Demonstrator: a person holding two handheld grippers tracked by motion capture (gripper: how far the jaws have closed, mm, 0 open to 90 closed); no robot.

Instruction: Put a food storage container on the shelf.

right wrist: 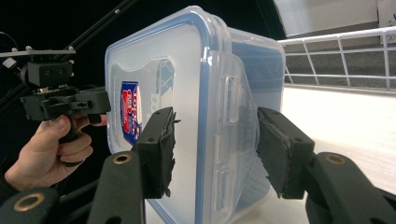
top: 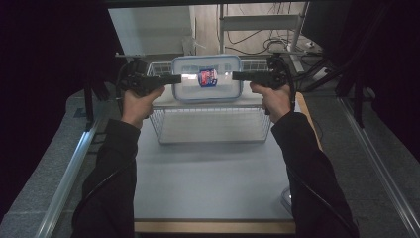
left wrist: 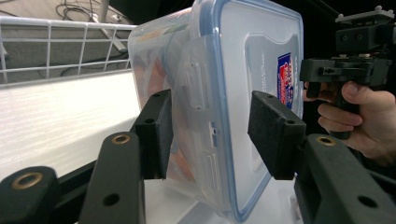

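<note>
1. Your left hand-held gripper (top: pixel 174 78) straddles the left end of the clear plastic container (top: pixel 206 79); its jaws stand partly apart, one pad against the wall, the other just off the lid.
2. Your right hand-held gripper (top: pixel 238 76) straddles the right end the same way, with a pad against the lid.
3. The container stands on edge on the wire basket (top: pixel 213 126) on the bench (top: pixel 208 183), its blue-rimmed lid (left wrist: pixel 252 60) facing you.

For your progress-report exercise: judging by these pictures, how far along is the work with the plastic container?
Done: the lidded container stands on edge on the white surface inside the wire basket. In hand: the left gripper and right gripper straddle its two side latches; whether the pads press is unclear. Left: probably lifting it out or laying it down.
</note>
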